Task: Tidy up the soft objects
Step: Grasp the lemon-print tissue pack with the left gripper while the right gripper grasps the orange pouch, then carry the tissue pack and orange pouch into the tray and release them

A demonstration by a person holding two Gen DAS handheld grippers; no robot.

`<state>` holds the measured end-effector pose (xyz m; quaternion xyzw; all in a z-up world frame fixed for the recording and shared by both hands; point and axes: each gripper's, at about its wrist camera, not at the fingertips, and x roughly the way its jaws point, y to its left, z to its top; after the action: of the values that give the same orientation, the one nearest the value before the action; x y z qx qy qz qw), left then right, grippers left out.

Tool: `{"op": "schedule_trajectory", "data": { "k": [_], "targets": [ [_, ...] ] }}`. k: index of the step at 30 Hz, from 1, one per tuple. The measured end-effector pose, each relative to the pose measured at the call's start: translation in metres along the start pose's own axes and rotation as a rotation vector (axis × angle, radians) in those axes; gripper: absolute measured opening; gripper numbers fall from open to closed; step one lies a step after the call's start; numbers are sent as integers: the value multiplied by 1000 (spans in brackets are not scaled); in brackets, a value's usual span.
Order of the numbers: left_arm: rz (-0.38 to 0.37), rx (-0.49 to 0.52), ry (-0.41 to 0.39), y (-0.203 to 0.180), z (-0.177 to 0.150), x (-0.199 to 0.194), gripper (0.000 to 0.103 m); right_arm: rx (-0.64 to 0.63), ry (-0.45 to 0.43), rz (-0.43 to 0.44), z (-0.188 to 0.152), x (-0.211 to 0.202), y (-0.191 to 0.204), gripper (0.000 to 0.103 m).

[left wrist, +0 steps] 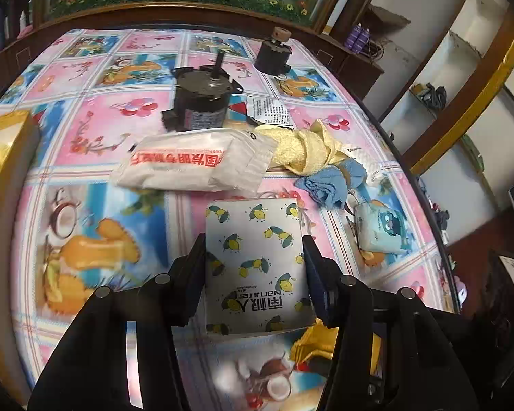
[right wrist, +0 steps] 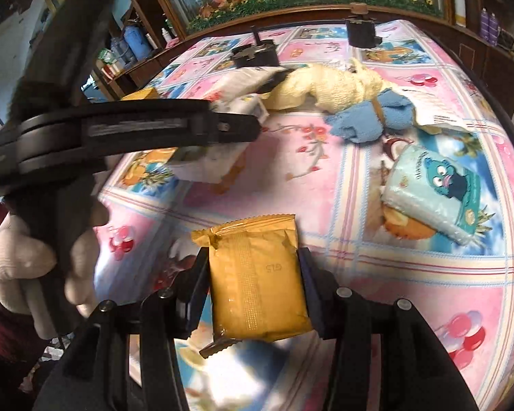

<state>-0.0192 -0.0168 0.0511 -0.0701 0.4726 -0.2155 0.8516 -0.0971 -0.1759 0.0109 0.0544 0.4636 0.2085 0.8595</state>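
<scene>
White, lemon-printed tissue pack (left wrist: 257,260) sits clamped between your left gripper (left wrist: 253,267) jaws, held above the patterned surface (left wrist: 85,178). Your right gripper (right wrist: 253,284) jaws are clamped on an orange packet (right wrist: 257,281). Ahead on the surface lie a yellow towel (right wrist: 329,85), blue cloth (right wrist: 370,116) and monster-print pack (right wrist: 435,195).

Motor (left wrist: 198,102) behind tissue pack (left wrist: 195,164)
</scene>
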Motion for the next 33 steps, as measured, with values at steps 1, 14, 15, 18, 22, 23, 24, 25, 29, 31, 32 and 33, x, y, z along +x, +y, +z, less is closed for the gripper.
{"op": "schedule_trajectory", "data": {
  "k": [1,14,15,18,22,23,24,25,29,31,32,33],
  "targets": [
    [-19,-24,-5,7,-3,-9,52,-8,1,10,-1,-1,4,49],
    [107,-293,-204,150,-59,-145,52,-113,-31,118,29,0,81,49],
    [135,-307,-217,158,-61,-149,52,-122,-32,129,32,1,90,49],
    [206,-337,-235,177,-68,-156,52,-146,-30,163,44,8,114,49],
    [354,-320,-243,189,-74,-155,53,-157,-22,235,64,25,147,49],
    [387,-307,-235,190,-74,-152,53,-155,-18,252,69,30,155,49],
    [415,-296,-222,193,-74,-148,53,-152,-11,270,75,36,161,49],
    [439,-292,-204,197,-74,-143,53,-149,-3,290,82,44,170,49],
    [410,-332,-163,213,-82,-135,53,-147,23,322,103,72,200,49],
    [392,-350,-170,218,-85,-141,54,-135,44,342,114,89,213,49],
    [383,-355,-177,221,-87,-145,54,-132,55,346,118,95,218,49],
    [381,-359,-183,222,-87,-147,54,-134,65,340,123,105,224,49]
  ]
}}
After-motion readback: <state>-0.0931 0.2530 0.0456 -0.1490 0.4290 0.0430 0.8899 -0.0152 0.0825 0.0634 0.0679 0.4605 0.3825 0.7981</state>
